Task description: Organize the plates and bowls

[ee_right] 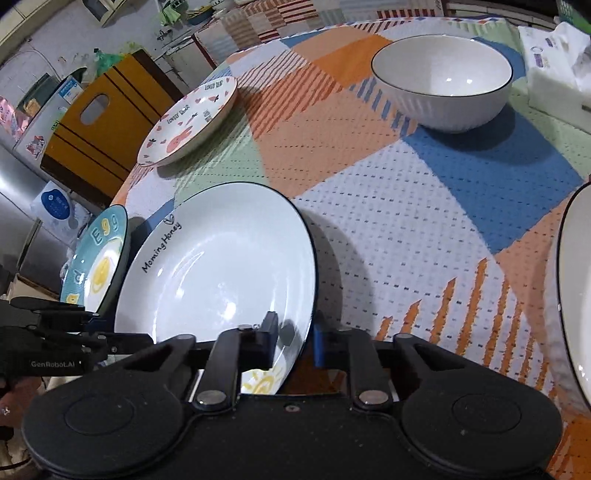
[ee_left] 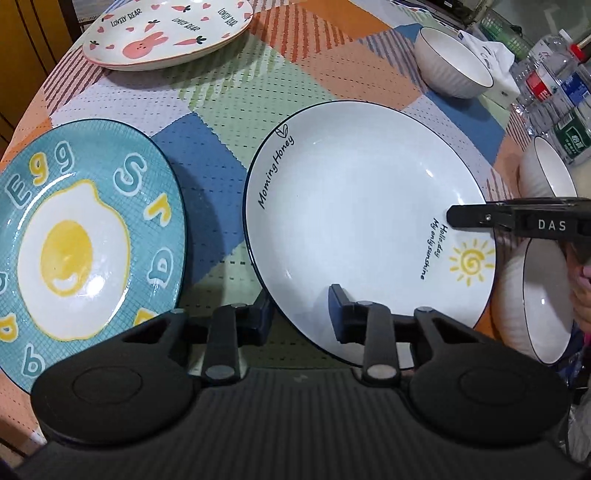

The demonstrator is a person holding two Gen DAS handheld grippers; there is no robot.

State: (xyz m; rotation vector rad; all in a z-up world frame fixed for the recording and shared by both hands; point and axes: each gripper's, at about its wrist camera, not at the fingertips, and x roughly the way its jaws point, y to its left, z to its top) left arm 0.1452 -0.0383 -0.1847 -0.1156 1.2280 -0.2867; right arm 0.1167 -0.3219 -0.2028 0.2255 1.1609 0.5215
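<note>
A white "Morning Honey" plate [ee_left: 354, 206] with a sun drawing sits in the middle of the table; it also shows in the right wrist view [ee_right: 218, 266]. My left gripper [ee_left: 301, 317] straddles its near rim, one finger outside, one inside, with a gap to each. My right gripper [ee_right: 295, 341] straddles the plate's right rim, jaws close to it. A teal "Egg" plate [ee_left: 81, 236] lies left of the white plate. A pink bunny plate [ee_left: 166, 33] lies at the far left. A white ribbed bowl [ee_left: 452, 62] stands at the far right.
Two more white bowls [ee_left: 546, 173] [ee_left: 535, 302] stand at the right edge of the checked tablecloth [ee_left: 207, 122]. Plastic bottles [ee_left: 554, 85] and a tissue pack [ee_right: 554, 59] stand behind. A wooden cabinet [ee_right: 103, 122] is beyond the table.
</note>
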